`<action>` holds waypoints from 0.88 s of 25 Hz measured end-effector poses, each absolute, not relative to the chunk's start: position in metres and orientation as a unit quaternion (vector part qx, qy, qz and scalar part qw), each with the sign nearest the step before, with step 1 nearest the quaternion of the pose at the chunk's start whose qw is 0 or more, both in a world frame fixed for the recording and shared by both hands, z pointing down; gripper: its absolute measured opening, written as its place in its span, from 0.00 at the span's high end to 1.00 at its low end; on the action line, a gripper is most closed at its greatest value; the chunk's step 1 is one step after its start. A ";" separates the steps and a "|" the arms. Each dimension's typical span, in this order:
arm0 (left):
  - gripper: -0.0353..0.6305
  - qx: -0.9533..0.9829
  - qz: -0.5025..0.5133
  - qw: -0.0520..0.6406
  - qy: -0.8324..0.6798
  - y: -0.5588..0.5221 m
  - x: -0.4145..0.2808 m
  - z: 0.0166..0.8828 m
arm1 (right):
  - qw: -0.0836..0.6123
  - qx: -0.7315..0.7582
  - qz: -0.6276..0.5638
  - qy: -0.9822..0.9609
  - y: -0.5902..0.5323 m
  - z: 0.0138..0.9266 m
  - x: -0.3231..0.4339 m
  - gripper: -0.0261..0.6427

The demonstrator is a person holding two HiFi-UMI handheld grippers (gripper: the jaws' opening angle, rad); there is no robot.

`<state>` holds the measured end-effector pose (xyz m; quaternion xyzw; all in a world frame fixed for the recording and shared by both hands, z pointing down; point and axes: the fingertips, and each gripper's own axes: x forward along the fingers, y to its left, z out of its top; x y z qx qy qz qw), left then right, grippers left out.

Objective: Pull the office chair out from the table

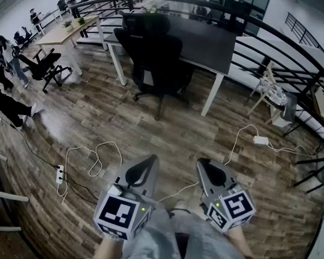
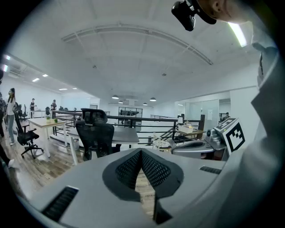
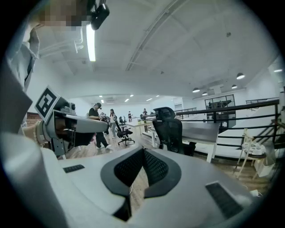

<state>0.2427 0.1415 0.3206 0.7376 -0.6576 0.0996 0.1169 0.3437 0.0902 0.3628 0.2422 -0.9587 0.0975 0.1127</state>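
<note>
**Two clenched, empty grippers; office chair tucked under the table across the floor**

The head view shows two tables. The dark grey-topped table (image 1: 208,45) on white legs stands by a black railing (image 1: 273,37). A wood-topped table (image 1: 61,33) stands further left.

There are two black office chairs. The task's office chair (image 1: 154,56), high-backed with a headrest, is pushed in at the grey table with its back towards the camera. It is well apart from both grippers. A second office chair (image 1: 44,67) stands free on the plank floor (image 1: 167,137) near the wooden table. One pale wooden chair (image 1: 268,88) stands at the right by the railing.

The two grippers sit low in the frame, side by side. The left gripper (image 1: 151,159) and the right gripper (image 1: 201,162) each have their jaws pressed together at the tips and hold nothing.

Two white power strips lie on the floor, each on a cord. One (image 1: 60,174) is at the left and one (image 1: 260,140) at the right.

Only the head view shows the cords and power strips. The gripper views add the ceiling lights. The right gripper view alone shows people standing around the second chair, while the left gripper view catches just one at its edge.
</note>
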 end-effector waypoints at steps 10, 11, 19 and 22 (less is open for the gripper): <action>0.95 0.731 0.096 0.132 -0.663 0.135 0.250 0.313 | 0.120 0.242 0.089 -0.959 0.083 0.360 0.350 0.96; 0.95 0.731 0.094 0.132 -0.663 0.135 0.252 0.313 | 0.121 0.242 0.089 -0.959 0.082 0.361 0.351 0.96; 0.95 0.720 0.102 0.124 -0.676 0.127 0.268 0.316 | 0.125 0.234 0.092 -0.960 0.068 0.369 0.369 0.96; 0.95 0.712 0.102 0.137 -0.681 0.126 0.275 0.315 | 0.123 0.226 0.095 -0.962 0.064 0.370 0.375 0.96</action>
